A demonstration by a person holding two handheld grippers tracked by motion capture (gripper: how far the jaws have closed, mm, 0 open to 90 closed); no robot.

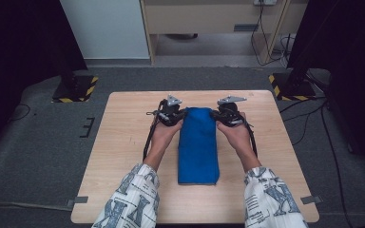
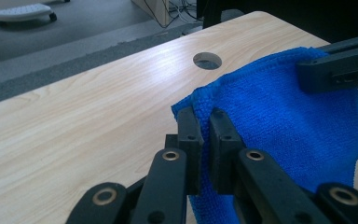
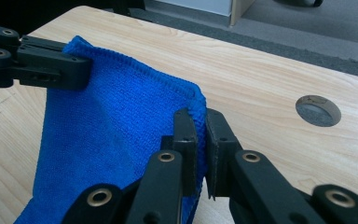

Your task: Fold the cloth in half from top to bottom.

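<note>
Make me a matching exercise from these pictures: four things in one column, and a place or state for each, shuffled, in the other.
Things:
1. left gripper
2. right gripper
3. blue cloth
4. round hole

Places or states:
A. cut into the wooden table top
B. folded into a long strip, far end lifted
C. shut on the cloth's far left corner
D. shut on the cloth's far right corner

Pairs: 1-C, 2-D, 3-B, 4-A

cloth [image 1: 198, 147]: blue | table [image 1: 123, 142]: light wood grain | sleeves [image 1: 133, 199]: white, letter-printed
</note>
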